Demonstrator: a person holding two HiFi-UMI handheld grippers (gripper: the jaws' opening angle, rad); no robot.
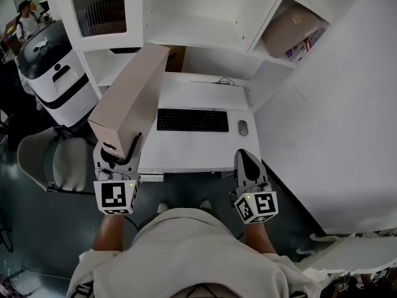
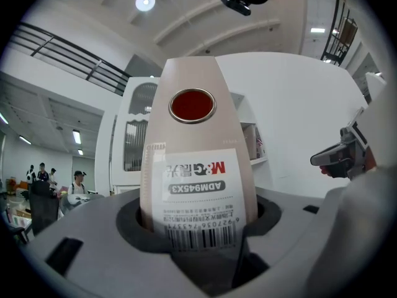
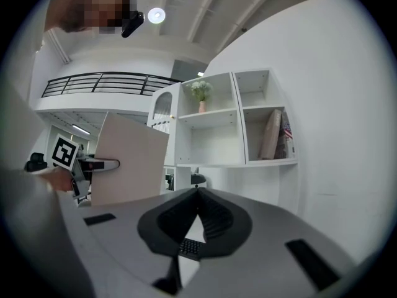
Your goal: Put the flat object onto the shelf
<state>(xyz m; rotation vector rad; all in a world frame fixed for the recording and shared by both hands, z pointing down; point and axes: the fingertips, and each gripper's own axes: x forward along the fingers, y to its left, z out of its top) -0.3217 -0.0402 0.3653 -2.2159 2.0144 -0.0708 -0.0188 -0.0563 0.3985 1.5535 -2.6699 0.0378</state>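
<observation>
The left tongs [image 1: 118, 149] clamp the lower end of the beige flat box [image 1: 131, 92], which slants up over the left edge of the desk [image 1: 198, 148] toward the white shelf [image 1: 205, 39]. The right tongs [image 1: 247, 161] are closed and empty, well apart from the box.

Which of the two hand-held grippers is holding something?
The left hand-held gripper: its jaws clamp the beige flat box, while the right hand-held gripper is shut on nothing.
</observation>
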